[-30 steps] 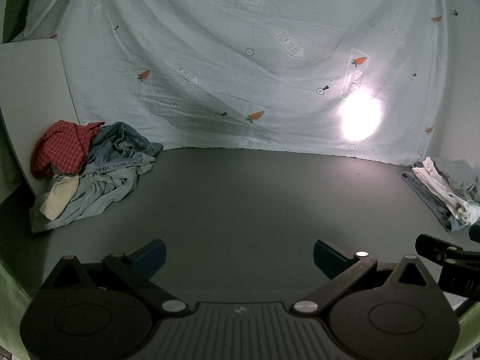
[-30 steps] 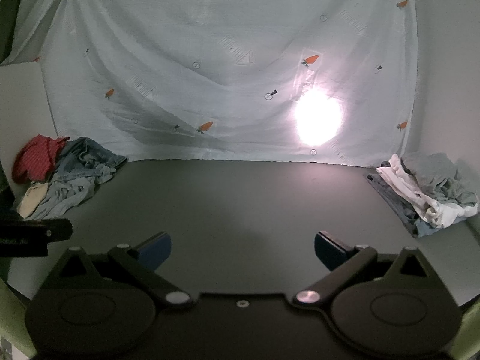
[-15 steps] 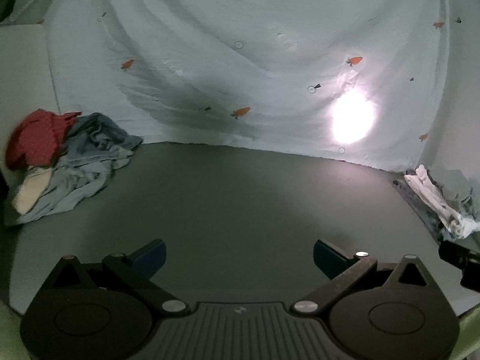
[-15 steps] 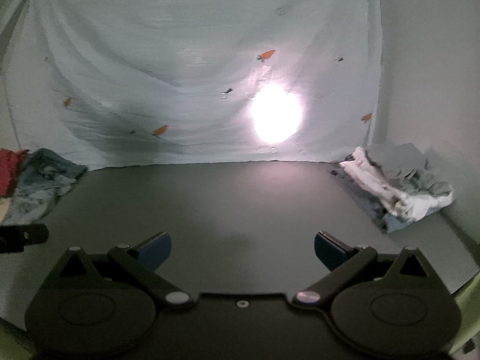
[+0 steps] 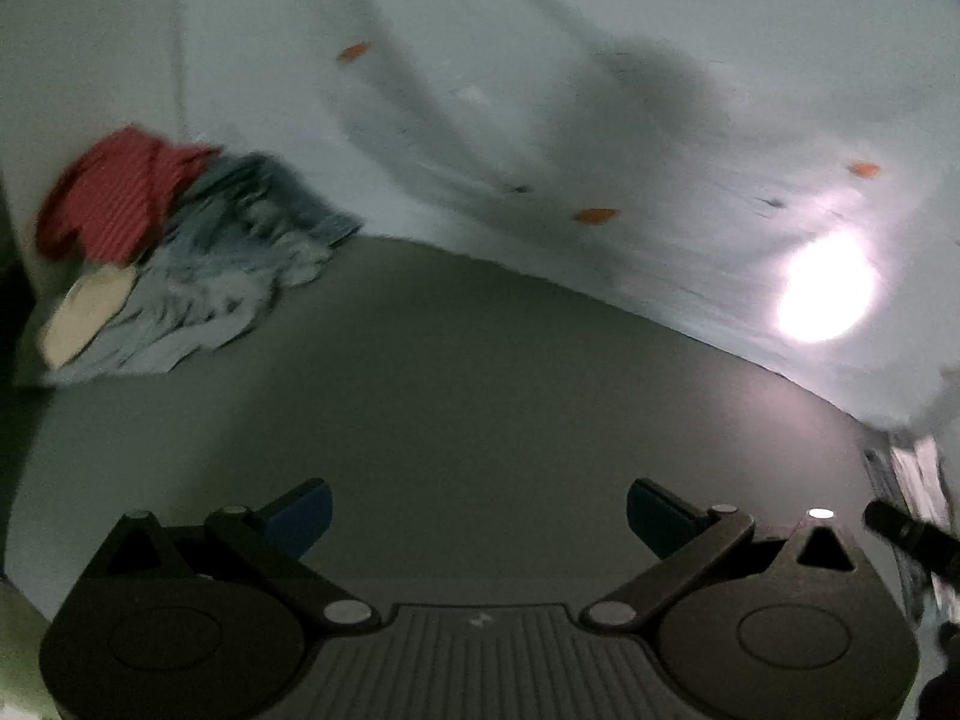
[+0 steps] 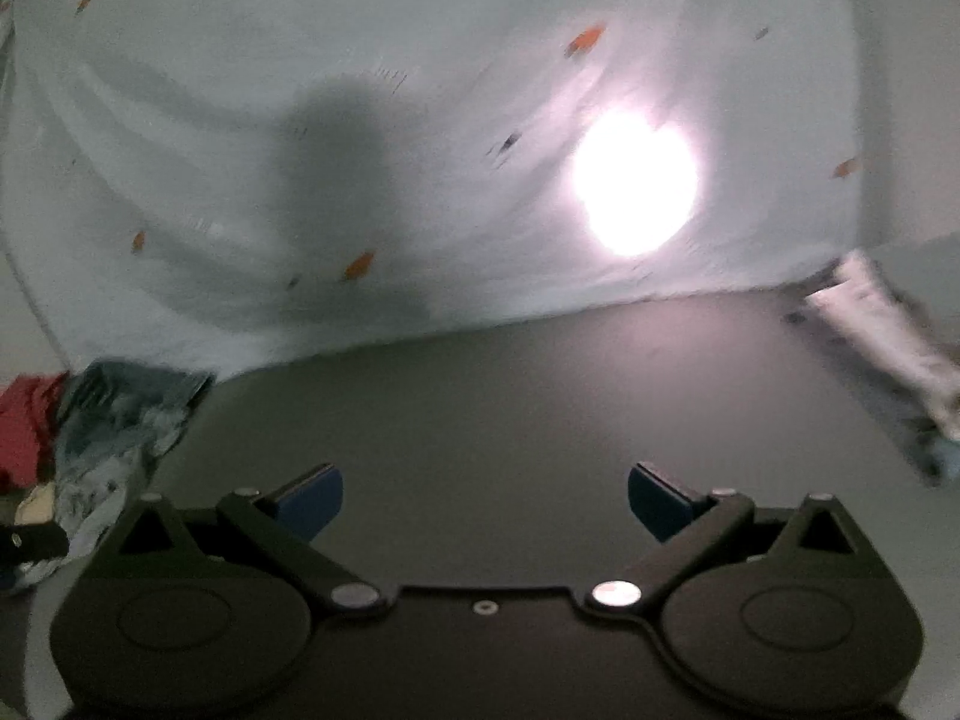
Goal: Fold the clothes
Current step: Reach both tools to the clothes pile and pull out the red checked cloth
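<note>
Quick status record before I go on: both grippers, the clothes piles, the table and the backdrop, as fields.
left gripper: open, empty, over bare table
right gripper: open, empty, over bare table
unfolded pile: far left of table; red checked garment on top, blue denim and a cream piece below
second pile: far right; white and grey items, blurred
table: dark grey
backdrop: pale sheet with carrot print, bright light spot
image quality: motion blur in both views
</note>
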Demonstrator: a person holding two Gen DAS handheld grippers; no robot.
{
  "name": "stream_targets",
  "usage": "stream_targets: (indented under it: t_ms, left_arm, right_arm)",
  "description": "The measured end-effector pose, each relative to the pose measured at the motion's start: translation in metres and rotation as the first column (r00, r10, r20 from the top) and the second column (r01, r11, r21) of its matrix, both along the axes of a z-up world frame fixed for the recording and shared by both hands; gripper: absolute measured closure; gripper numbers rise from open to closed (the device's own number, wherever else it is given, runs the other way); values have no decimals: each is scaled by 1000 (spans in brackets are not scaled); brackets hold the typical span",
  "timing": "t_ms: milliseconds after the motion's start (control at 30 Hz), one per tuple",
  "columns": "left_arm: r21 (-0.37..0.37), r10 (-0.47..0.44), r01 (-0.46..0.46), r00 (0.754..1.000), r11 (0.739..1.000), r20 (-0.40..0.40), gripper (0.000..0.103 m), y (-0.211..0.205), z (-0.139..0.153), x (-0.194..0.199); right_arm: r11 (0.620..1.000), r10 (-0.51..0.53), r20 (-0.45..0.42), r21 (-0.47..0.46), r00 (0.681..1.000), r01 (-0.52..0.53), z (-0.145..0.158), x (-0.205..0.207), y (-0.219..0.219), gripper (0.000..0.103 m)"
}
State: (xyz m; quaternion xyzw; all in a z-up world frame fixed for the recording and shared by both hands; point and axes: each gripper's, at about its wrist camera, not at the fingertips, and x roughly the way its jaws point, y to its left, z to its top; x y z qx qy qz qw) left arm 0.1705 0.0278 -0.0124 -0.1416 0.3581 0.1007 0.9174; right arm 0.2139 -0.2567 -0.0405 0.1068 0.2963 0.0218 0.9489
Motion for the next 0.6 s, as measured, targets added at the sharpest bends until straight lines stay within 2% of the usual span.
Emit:
stream_targets:
  t_ms: [233, 333, 433, 467, 533, 600]
  left_arm:
    - [27, 205, -204, 977, 979, -65, 1, 68, -13, 12]
    - [37, 258, -256, 964, 966, -73, 2, 105, -17, 29]
    - [58, 290, -286, 955, 956, -64, 12, 140, -21, 52]
    - [69, 298, -294, 954, 953, -47, 20, 152, -21, 60]
    - [94, 313, -311, 950, 946, -6, 23, 176, -22, 77]
    - [119, 320, -320, 947, 940, 26, 30, 202, -25, 95]
  right_arm:
    - [986, 146, -93, 96, 985, -137, -23, 56, 49, 3]
    - [983, 171, -126, 85, 977, -161, -33, 75, 83, 2]
    - [986, 161, -135, 55, 978, -155, -39, 87, 117, 2]
    - [987, 156, -141, 46, 978, -151, -41, 92, 129, 2]
    - [988, 157, -153, 23, 976, -156, -43, 108, 149, 2]
    - [986, 162, -167, -8, 973, -166, -45, 128, 169, 2]
